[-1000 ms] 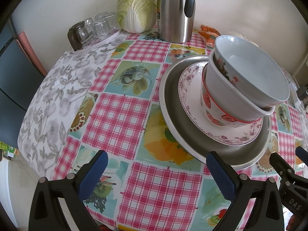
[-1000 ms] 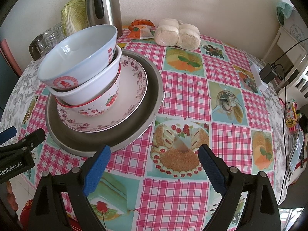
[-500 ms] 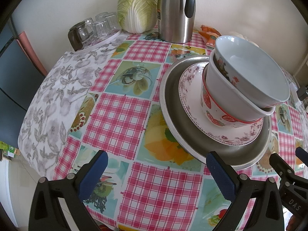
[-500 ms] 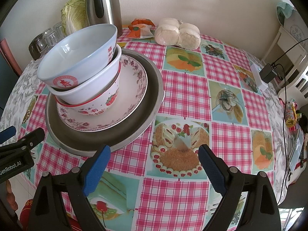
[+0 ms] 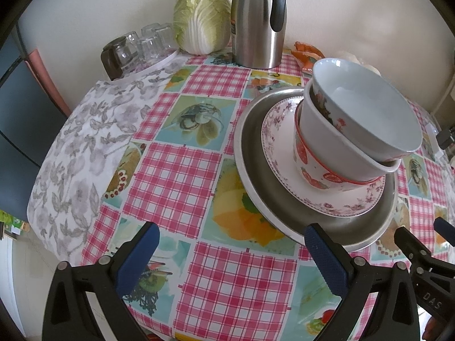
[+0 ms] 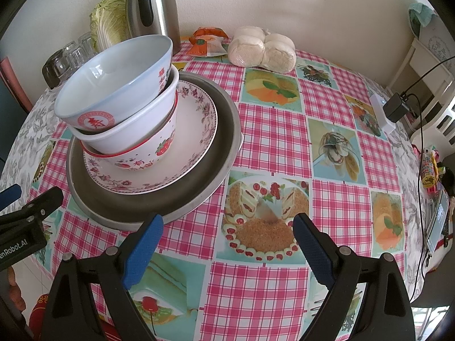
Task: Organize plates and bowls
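A pale blue porcelain bowl with red characters (image 6: pixel 113 85) sits tilted atop a plain white bowl (image 6: pixel 136 125), nested in a strawberry-patterned bowl with a red rim (image 6: pixel 148 153). This stack stands on a floral-rimmed white plate (image 6: pixel 196 130), which lies in a wide grey metal dish (image 6: pixel 216 170) toward the tabletop's near edge. The left gripper (image 5: pixel 231 253) and right gripper (image 6: pixel 227 241) hover over that near edge, jaws spread wide and grasping nothing. Along the far edge of the pink checked tablecloth (image 6: pixel 273 136) stand a steel thermos jug (image 5: pixel 257 20), a Chinese cabbage (image 5: pixel 202 17), upturned glasses (image 5: pixel 142 48) and wrapped white buns (image 6: pixel 261 48).
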A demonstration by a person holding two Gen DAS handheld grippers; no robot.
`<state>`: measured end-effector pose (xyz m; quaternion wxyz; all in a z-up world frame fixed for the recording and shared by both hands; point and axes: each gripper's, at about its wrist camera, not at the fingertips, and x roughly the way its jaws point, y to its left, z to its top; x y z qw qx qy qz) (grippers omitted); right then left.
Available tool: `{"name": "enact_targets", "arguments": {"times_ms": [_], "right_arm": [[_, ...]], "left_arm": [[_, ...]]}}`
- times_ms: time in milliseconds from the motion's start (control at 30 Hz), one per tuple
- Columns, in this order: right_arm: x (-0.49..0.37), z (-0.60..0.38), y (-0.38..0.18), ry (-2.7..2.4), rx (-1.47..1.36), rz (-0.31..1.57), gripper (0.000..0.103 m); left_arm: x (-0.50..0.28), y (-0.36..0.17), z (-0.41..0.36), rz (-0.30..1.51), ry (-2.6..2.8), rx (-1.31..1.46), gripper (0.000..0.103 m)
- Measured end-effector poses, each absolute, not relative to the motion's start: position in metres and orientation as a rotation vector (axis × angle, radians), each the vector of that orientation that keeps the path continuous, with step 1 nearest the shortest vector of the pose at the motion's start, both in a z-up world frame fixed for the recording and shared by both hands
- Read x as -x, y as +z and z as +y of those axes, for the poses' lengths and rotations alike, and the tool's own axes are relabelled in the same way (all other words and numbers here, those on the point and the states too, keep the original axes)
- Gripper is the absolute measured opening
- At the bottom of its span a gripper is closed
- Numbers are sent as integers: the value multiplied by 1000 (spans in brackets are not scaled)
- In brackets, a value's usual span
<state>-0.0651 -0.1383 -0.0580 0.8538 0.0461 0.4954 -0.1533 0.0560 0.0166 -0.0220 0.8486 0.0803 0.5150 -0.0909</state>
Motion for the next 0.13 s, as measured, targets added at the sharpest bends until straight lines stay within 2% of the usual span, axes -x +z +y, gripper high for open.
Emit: {"name": "enact_targets", "arguments": {"times_ms": [133], "right_arm": [[65,-138,-58,-322,-97,1042,93]], "left_arm": [[-56,-23,15,1092,-191,-161,103]]}}
